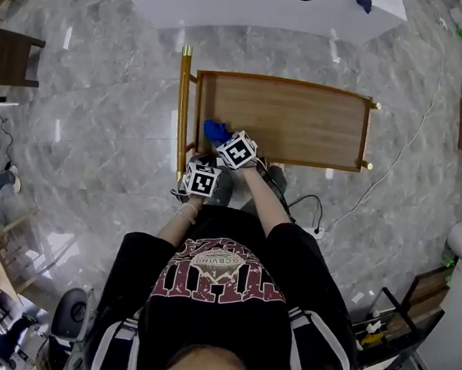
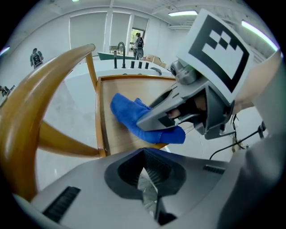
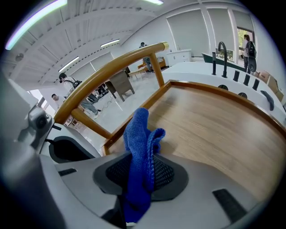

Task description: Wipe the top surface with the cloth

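Observation:
A wooden cart's top surface [image 1: 302,118] has a raised rim, and a gold handle [image 1: 183,102] runs along its left end. A blue cloth [image 1: 213,129] rests on the near-left corner of the top. My right gripper [image 1: 221,136] is shut on the cloth [image 3: 140,138], which bunches up between the jaws over the wood [image 3: 214,129]. My left gripper [image 1: 199,167] hovers just off the near-left corner, beside the handle [image 2: 40,85]. Its jaws [image 2: 144,163] are shut with nothing held. From the left gripper view, the right gripper [image 2: 154,117] lies across the cloth [image 2: 127,112].
A white counter [image 1: 216,0] with two round holes stands beyond the cart. A black cable [image 1: 314,212] trails on the marble floor near the cart's near side. A dark stool [image 1: 7,57] is at the far left. More furniture crowds the right edge.

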`<state>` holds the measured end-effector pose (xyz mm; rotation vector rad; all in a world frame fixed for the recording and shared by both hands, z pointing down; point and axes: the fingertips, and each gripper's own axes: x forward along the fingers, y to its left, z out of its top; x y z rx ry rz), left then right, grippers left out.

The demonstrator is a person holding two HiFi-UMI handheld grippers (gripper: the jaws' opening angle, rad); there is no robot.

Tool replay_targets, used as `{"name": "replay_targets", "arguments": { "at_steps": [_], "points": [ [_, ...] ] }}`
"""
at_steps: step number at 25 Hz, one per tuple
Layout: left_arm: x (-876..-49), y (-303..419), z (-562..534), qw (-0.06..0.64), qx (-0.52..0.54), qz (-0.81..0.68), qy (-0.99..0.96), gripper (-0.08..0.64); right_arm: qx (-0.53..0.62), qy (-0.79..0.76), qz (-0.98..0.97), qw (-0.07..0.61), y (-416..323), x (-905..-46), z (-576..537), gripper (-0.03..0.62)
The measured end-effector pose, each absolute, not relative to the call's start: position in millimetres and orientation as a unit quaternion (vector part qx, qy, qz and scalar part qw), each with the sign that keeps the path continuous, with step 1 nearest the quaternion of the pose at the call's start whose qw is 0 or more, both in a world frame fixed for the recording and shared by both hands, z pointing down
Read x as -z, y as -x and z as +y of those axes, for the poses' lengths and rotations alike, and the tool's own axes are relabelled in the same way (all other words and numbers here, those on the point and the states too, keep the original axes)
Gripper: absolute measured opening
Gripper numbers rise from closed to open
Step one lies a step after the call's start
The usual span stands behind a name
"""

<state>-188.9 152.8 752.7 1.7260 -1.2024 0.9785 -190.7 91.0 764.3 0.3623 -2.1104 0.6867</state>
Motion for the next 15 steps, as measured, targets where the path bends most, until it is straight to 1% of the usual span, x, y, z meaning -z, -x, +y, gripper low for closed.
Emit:
{"name": "replay_targets", "arguments": {
  "at_steps": [15],
  "points": [
    [-760.9, 189.1, 153.3, 0.394, -0.414, -0.475, -0.670, 0.048, -0.298, -0.186, -0.835, 0.423, 132.8, -771.5, 80.3, 0.112]
  ]
}}
